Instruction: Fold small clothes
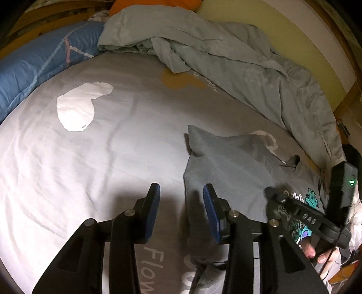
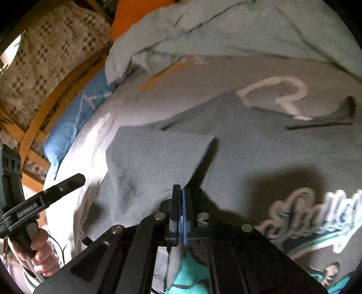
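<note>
A grey T-shirt point(image 1: 237, 162) with a teal and white print lies spread on the bed at the right of the left wrist view. My left gripper point(image 1: 181, 190) hangs open over the shirt's left edge. One finger is above the sheet and the other above the cloth, and neither pad presses on anything. In the right wrist view my right gripper point(image 2: 178, 188) is shut on a fold of the T-shirt point(image 2: 260, 153), and a grey flap point(image 2: 158, 156) rises from its tips. Cloth shows behind the jaws too. The print point(image 2: 305, 217) lies at the right.
The grey bed sheet point(image 1: 101, 147) has white shapes and lettering. A crumpled pale blue duvet point(image 1: 226, 56) runs along the far and right side. A blue pillow point(image 1: 34, 67) lies at the left, an orange one point(image 1: 158, 3) behind. A wooden frame point(image 2: 45, 108) borders the bed.
</note>
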